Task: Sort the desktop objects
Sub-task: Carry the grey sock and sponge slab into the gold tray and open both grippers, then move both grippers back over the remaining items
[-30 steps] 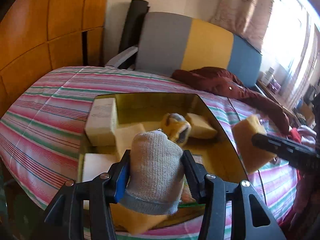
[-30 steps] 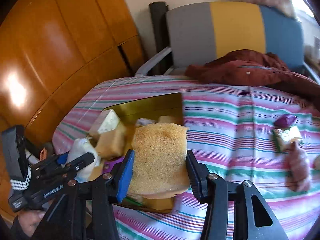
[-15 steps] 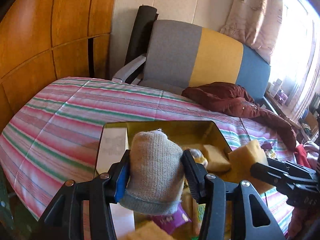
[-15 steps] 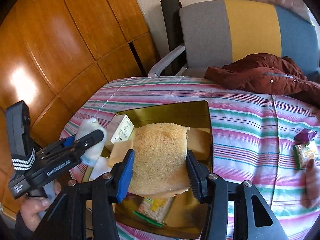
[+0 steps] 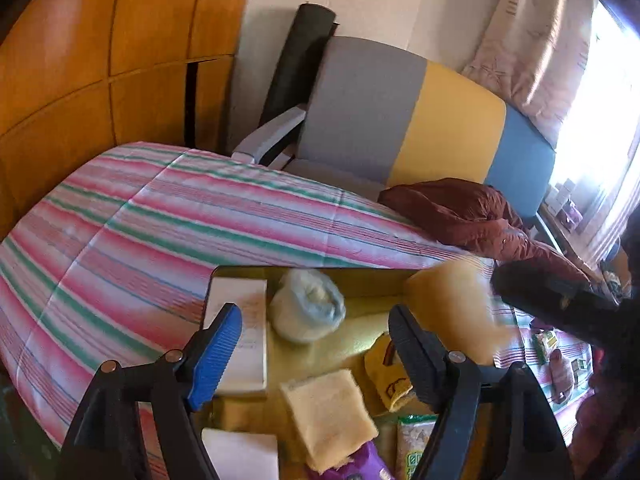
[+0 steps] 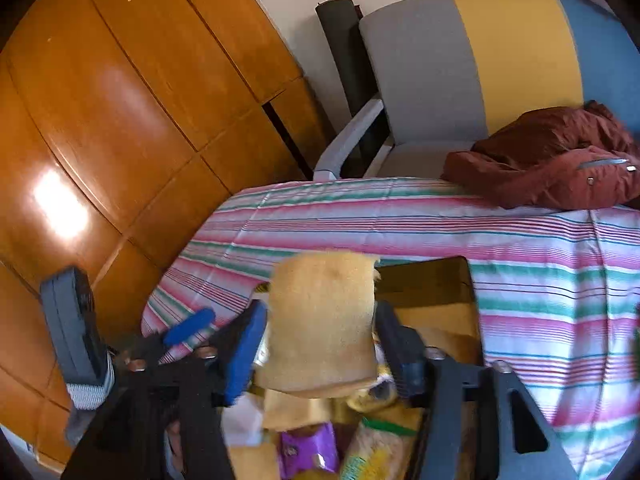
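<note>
A gold tray (image 5: 360, 274) (image 6: 424, 276) lies on the striped cloth and holds several items. My left gripper (image 5: 316, 320) hangs over it, its jaws opening, with nothing pressed between them. The rolled grey sock (image 5: 308, 308) lies loose in the tray just past the fingertips. My right gripper (image 6: 320, 316) also hovers over the tray with its jaws opening. A yellow sponge (image 6: 324, 320) (image 5: 452, 308) sits blurred between the pads, with a small gap on each side. In the left wrist view the right gripper (image 5: 552, 300) is a dark blur at the right.
In the tray lie a white box (image 5: 240, 332), a smaller sponge piece (image 5: 328, 412), a purple packet (image 6: 308, 448) and a green snack packet (image 5: 412, 444). A maroon jacket (image 6: 552, 160) lies at the back right. Behind stand a chair (image 5: 400, 120) and wooden panels (image 6: 120, 120).
Both grippers moved forward over the tray and opened. The grey sock left the left jaws and dropped into the tray. The sponge came free between the right pads.
</note>
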Demonstrator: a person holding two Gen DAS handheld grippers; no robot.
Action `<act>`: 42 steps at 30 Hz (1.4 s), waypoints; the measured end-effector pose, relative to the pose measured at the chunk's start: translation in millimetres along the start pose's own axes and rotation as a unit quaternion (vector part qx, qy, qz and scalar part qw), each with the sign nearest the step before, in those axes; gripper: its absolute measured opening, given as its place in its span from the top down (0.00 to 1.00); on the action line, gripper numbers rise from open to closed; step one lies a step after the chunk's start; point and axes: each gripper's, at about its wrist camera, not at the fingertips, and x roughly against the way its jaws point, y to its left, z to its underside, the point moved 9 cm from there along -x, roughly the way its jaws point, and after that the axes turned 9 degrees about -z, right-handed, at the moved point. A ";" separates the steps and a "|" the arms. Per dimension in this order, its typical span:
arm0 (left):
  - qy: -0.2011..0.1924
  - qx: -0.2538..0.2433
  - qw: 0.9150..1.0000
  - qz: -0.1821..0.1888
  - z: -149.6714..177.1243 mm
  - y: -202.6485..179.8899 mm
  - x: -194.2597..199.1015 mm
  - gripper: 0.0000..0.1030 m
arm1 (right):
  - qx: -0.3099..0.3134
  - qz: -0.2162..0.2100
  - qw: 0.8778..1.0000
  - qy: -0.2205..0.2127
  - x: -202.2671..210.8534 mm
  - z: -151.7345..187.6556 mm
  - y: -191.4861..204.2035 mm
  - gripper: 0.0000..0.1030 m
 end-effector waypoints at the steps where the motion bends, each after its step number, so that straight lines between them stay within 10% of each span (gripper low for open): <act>1: 0.000 0.002 1.000 -0.001 3.0 2.5 1.9 0.25 | -0.004 -0.005 1.000 -0.001 -2.4 -1.5 1.4 0.24; 21: -0.004 -0.001 1.000 -0.030 51.8 11.0 42.9 0.25 | -0.001 0.030 1.000 -0.002 18.1 37.5 -1.3 0.01; 42: -0.018 -0.066 0.997 -0.034 78.4 -31.7 77.4 0.25 | 0.045 0.131 0.990 -0.011 56.9 77.2 -18.8 0.01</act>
